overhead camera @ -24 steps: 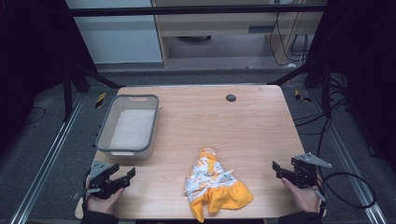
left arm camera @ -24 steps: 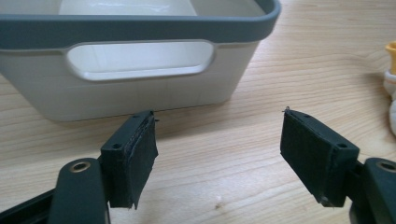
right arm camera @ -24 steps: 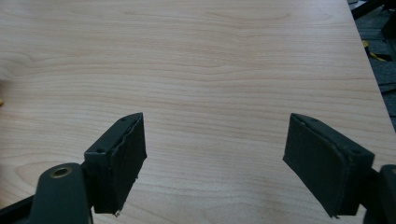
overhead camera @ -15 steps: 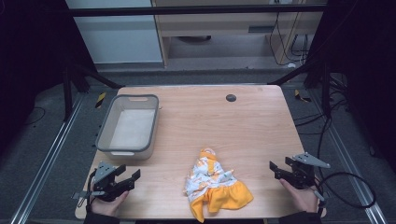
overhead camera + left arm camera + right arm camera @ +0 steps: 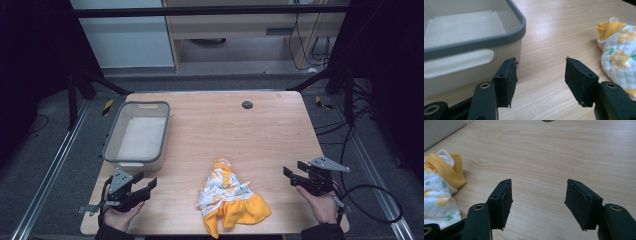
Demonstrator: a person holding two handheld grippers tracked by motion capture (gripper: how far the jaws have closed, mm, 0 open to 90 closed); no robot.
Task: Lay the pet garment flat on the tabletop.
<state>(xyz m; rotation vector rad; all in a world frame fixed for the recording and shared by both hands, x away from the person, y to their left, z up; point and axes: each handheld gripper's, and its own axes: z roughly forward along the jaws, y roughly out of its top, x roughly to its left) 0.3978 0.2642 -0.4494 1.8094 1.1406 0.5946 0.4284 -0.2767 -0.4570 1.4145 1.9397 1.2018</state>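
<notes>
A crumpled white garment with orange flowers and yellow trim (image 5: 229,198) lies near the front middle of the wooden table (image 5: 240,135). A grey-rimmed white tub (image 5: 138,134) stands empty at the left. My left gripper (image 5: 149,184) rests open at the front left corner, just in front of the tub (image 5: 461,47), with the garment (image 5: 617,52) off to its right. My right gripper (image 5: 289,173) is open at the front right, and the garment (image 5: 441,182) lies to its left. Nothing sits between either pair of jaws.
A small dark round hole (image 5: 247,104) marks the table's far middle. Cables (image 5: 370,200) trail off the right side. Dark frame bars and cabinets stand behind the table.
Both grippers have edged slightly inward and forward over the table near the front edge. The garment and the tub have stayed put.
</notes>
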